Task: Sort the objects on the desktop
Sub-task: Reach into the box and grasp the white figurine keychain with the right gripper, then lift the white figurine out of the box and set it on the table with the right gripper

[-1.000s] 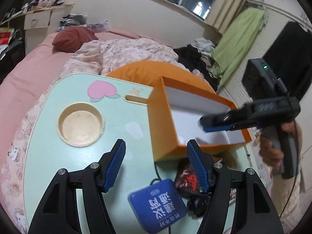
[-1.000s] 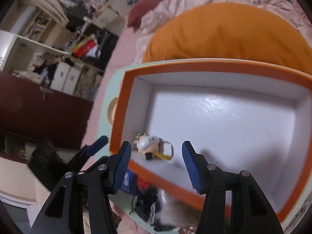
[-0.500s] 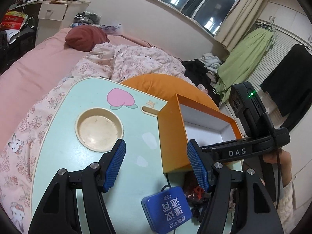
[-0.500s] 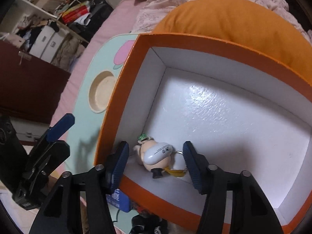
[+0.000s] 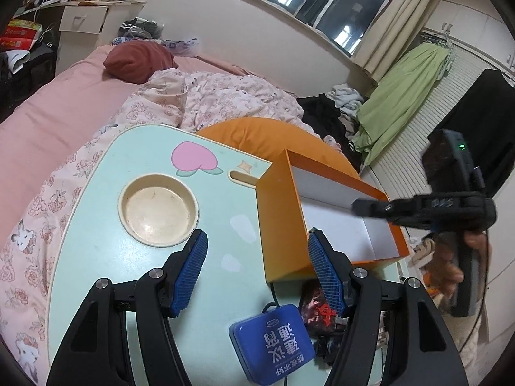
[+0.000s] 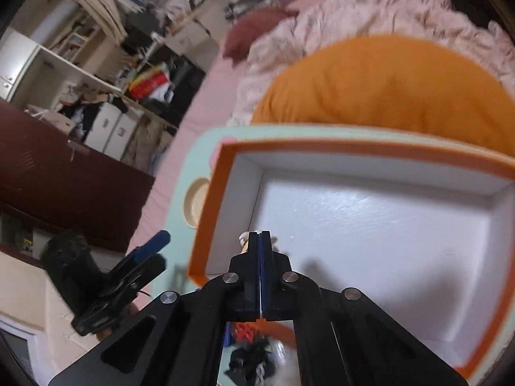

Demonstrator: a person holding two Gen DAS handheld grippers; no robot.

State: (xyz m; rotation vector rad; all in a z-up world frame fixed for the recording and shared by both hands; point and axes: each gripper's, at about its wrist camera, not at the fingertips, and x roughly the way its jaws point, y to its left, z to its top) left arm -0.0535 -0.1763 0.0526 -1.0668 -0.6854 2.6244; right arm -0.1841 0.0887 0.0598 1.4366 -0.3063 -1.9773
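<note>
An orange box [image 5: 283, 225] with a white inside stands on the mint-green bed table [image 5: 96, 257]; it also shows in the right wrist view [image 6: 370, 225]. My left gripper [image 5: 254, 273] is open and empty above the table, left of the box's near corner. A blue case [image 5: 273, 344] with white characters and dark small items [image 5: 318, 308] lie just in front of it. My right gripper [image 6: 260, 241] is shut, its jaws pressed together above the box's near left corner. A small toy keychain [image 6: 244, 241] in the box peeks out behind the tips, mostly hidden.
A round cream cup recess [image 5: 157, 214] is sunk in the table's left part. An orange cushion [image 6: 379, 87] and pink floral bedding [image 5: 209, 96] lie behind the table. The right gripper's body [image 5: 450, 212] hangs over the box's right side. Dark clutter [image 6: 251, 357] lies below the box's near edge.
My right gripper has closed from open and pulled back from the box; the toy keychain stays in the box. My left gripper stayed open and lifted slightly.
</note>
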